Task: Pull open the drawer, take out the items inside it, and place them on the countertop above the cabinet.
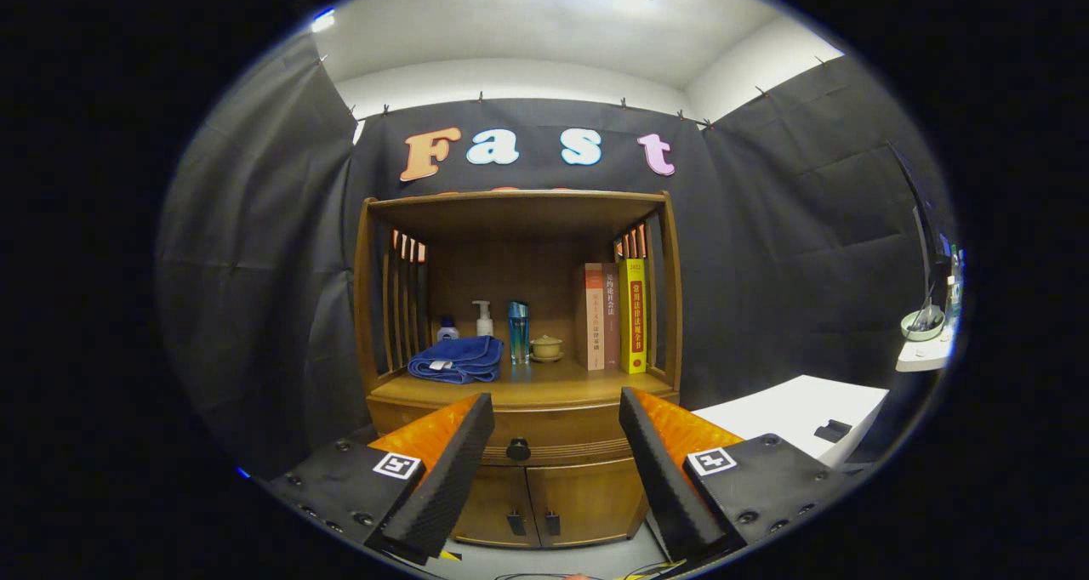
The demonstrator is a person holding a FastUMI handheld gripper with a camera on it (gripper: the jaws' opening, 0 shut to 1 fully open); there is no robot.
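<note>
The shallow brown wooden drawer is seen shut in the front of the brown wooden cabinet, just under the countertop; its long axis runs side to side and its face is turned toward the camera, with a small dark round knob set at its middle. The hand-held gripper is held well short of the cabinet, its fingers spread wide apart and nothing gripped or touched; the knob is framed between them, beyond their tips. Below the drawer, two closed cabinet doors with small dark handles are seen. On the countertop a folded blue towel, a white pump bottle, a tall blue bottle, a small lidded cup and a row of upright books are arranged. A white desk is placed to the right of the cabinet.
</note>
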